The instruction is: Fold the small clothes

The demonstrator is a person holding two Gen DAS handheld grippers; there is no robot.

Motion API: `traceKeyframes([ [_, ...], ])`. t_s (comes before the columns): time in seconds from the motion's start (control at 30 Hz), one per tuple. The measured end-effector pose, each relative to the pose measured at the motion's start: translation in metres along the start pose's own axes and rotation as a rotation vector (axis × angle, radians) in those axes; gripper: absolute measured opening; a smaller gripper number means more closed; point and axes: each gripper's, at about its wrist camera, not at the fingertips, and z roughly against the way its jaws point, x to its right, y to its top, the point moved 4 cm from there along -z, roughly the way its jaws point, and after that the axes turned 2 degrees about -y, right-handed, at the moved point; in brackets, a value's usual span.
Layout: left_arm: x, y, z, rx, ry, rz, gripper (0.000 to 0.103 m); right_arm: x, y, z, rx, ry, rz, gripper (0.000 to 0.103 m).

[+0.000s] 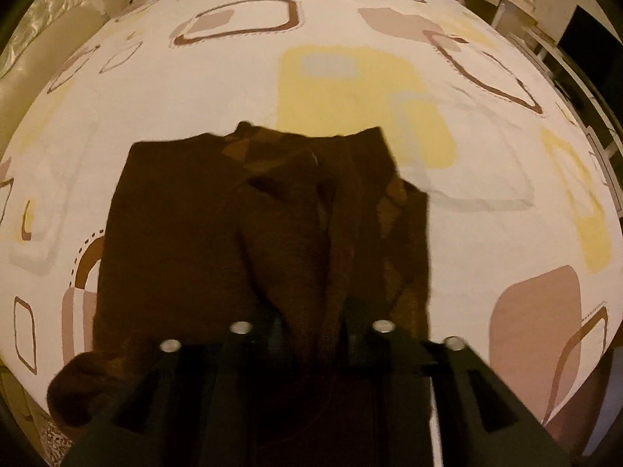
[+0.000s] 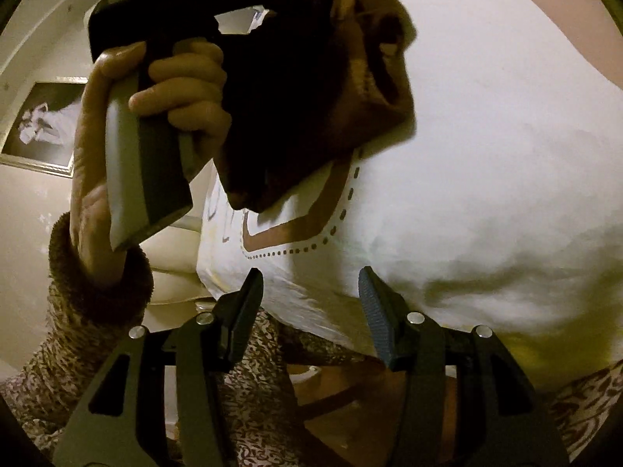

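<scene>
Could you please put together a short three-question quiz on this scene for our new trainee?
1. True or false: the right claw is shut on the brown garment.
2. Which claw grips the garment: A) left, B) right, C) neither?
3. What does the garment lie on?

Key:
1. False: in the right wrist view its fingers stand apart with nothing between them.
2. A: in the left wrist view the left claw has garment cloth bunched between its fingers.
3. A white bedsheet printed with brown, yellow and beige rounded squares.
</scene>
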Motion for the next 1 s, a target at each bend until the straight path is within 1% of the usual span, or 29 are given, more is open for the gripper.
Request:
traceKeyframes([
  [0.03,0.005,0.000,0.002,0.003,-0.009,-0.010,0.042,0.000,0.000,-0.001,0.000,0.001,0.000,0.051],
  [0.07,0.010,-0.001,0.007,0.015,-0.026,-0.031,0.047,0.001,-0.002,0.000,-0.001,0.001,0.001,0.051],
  [0.17,0.024,-0.003,0.027,0.055,-0.085,-0.101,0.048,0.001,-0.001,0.002,0.007,-0.003,0.002,0.051],
  [0.2,0.026,-0.004,0.036,0.071,-0.114,-0.116,0.048,0.001,-0.002,0.002,0.010,-0.006,0.003,0.051],
  [0.23,0.027,-0.005,0.045,0.085,-0.138,-0.122,0.050,0.001,-0.002,0.004,0.012,-0.010,0.004,0.051],
  [0.27,0.024,-0.005,0.057,0.110,-0.171,-0.122,0.056,0.002,-0.002,0.007,0.014,-0.015,0.005,0.051],
  [0.37,0.001,-0.007,0.089,0.183,-0.228,-0.098,0.067,0.005,-0.003,0.017,0.029,-0.032,0.002,0.051],
  [0.43,-0.025,-0.010,0.103,0.221,-0.230,-0.065,0.070,0.004,0.000,0.027,0.043,-0.039,0.001,0.051],
  [0.5,-0.053,-0.014,0.108,0.241,-0.213,-0.031,0.071,0.000,0.004,0.038,0.067,-0.036,-0.001,0.051],
  [0.53,-0.072,-0.017,0.107,0.247,-0.185,-0.016,0.071,-0.004,0.010,0.047,0.088,-0.026,0.000,0.051],
  [0.6,-0.094,-0.023,0.105,0.253,-0.144,0.011,0.071,-0.010,0.020,0.058,0.116,-0.007,-0.001,0.051],
  [0.67,-0.126,-0.035,0.095,0.248,-0.091,0.047,0.071,-0.017,0.032,0.066,0.142,0.029,-0.013,0.051],
  [0.7,-0.137,-0.040,0.090,0.238,-0.078,0.065,0.071,-0.021,0.040,0.066,0.146,0.060,-0.029,0.052],
  [0.8,-0.169,-0.061,0.076,0.199,-0.081,0.141,0.071,-0.029,0.059,0.057,0.138,0.113,-0.063,0.057],
  [0.87,-0.184,-0.073,0.069,0.175,-0.088,0.189,0.071,-0.032,0.077,0.052,0.141,0.089,-0.054,0.058],
  [0.9,-0.190,-0.078,0.065,0.159,-0.099,0.214,0.071,-0.035,0.081,0.044,0.133,0.081,-0.051,0.058],
  [1.0,-0.203,-0.092,0.061,0.137,-0.127,0.274,0.071,-0.036,0.109,0.022,0.128,0.030,-0.070,0.060],
])
